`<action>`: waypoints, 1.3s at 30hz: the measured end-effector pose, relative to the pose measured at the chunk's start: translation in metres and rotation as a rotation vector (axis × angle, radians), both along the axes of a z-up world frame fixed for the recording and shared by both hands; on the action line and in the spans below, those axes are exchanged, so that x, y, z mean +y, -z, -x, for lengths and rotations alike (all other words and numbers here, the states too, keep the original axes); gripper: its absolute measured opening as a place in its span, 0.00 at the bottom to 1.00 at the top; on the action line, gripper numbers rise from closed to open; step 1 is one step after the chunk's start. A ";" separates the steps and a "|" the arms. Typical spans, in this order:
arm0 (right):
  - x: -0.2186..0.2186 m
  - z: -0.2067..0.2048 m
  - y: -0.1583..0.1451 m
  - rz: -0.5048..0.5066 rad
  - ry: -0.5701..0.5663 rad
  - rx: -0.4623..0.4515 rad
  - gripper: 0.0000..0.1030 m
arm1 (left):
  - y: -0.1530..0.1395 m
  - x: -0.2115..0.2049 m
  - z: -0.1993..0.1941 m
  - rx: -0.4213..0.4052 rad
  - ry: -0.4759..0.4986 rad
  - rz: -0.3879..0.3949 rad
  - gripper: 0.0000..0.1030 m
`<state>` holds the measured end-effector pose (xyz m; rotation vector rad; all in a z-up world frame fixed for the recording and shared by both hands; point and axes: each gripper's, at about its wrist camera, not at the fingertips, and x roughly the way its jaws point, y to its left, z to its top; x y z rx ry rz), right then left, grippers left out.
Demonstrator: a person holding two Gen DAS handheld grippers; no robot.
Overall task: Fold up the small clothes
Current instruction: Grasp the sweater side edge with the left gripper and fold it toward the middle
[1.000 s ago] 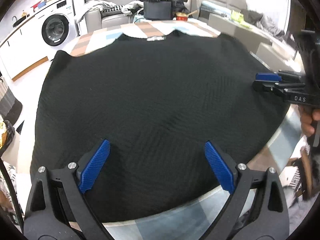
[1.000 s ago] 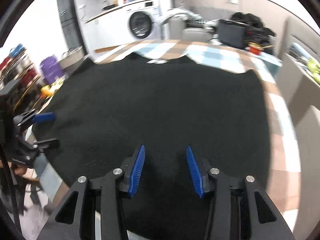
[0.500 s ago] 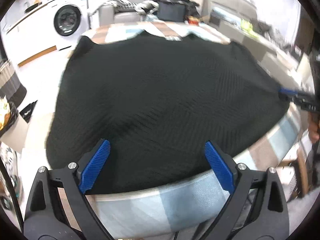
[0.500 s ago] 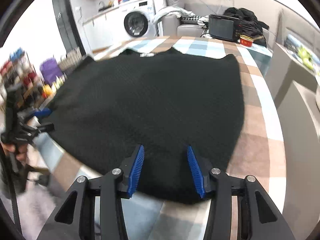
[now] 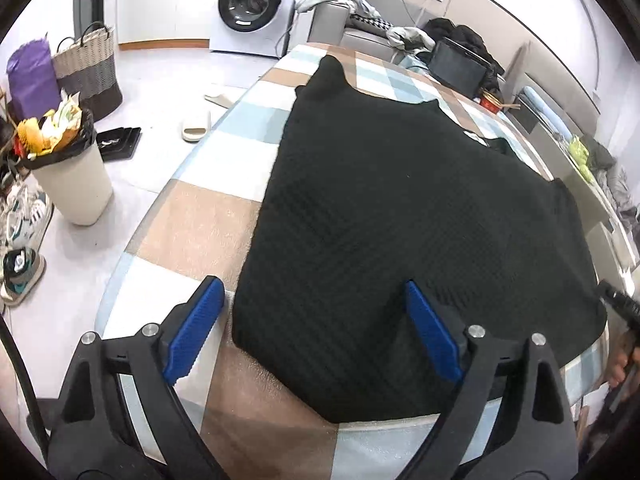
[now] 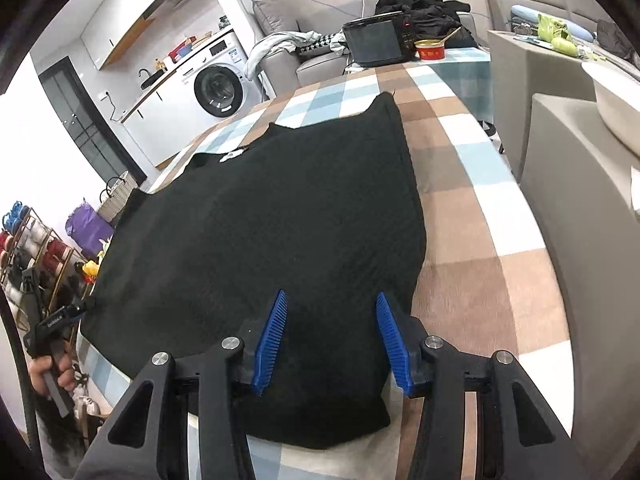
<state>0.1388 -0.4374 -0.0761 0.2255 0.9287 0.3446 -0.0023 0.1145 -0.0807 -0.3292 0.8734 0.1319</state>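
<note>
I've swung both claws apart along the near edge of the table [image 5: 188, 216]. A second ago each hung over the middle of the black top [image 5: 400, 208]; now each sits at its own near corner of it. The left claw [image 5: 312, 332] hangs over the top's near left corner. Its jaws are wide and have just been closing a little, one blue pad over bare tablecloth and one over cloth, gripping nothing. The right claw [image 6: 332, 340] hangs over the near right corner, jaws roughly half open, both pads above the fabric and, as far as I can tell, not pinching it.

The top lies flat and spread on the checked tablecloth, neckline toward the far edge, hem along the near edge and slightly over it. I'd say this sets me up to take both hem corners for the first fold; nothing is folded yet.

On the floor left of the table, a white bin [image 5: 74, 176] is stuffed with wrappers, and a woven basket [image 5: 86, 68] stands beyond it, contents hidden. At the table's far end a red tub [image 6: 430, 49] holds a spoon.
</note>
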 end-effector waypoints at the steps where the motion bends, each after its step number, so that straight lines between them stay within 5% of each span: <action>1: 0.001 0.000 -0.002 0.008 0.001 -0.004 0.47 | 0.000 -0.002 0.001 -0.004 0.005 -0.004 0.83; 3: 0.001 0.003 -0.005 0.019 -0.007 -0.015 0.48 | -0.002 -0.006 0.003 -0.012 0.027 0.002 0.73; 5: 0.005 0.006 -0.006 0.024 -0.021 -0.029 0.50 | -0.004 -0.009 -0.001 -0.023 0.055 0.029 0.49; 8: 0.009 0.006 -0.004 0.035 -0.032 -0.029 0.51 | -0.007 -0.017 -0.001 -0.040 0.084 0.012 0.31; 11: 0.012 0.007 -0.003 0.053 -0.036 -0.032 0.51 | -0.012 -0.023 -0.001 -0.053 0.097 -0.020 0.22; 22: 0.015 0.005 -0.006 0.063 -0.035 -0.034 0.51 | -0.010 -0.006 -0.005 -0.064 0.069 0.030 0.21; 30: 0.027 0.015 -0.024 0.051 -0.072 -0.087 0.56 | -0.014 0.020 0.018 -0.013 -0.024 0.200 0.42; 39: 0.046 0.016 -0.024 0.028 -0.124 -0.098 0.58 | -0.008 0.001 0.024 -0.025 0.003 0.184 0.63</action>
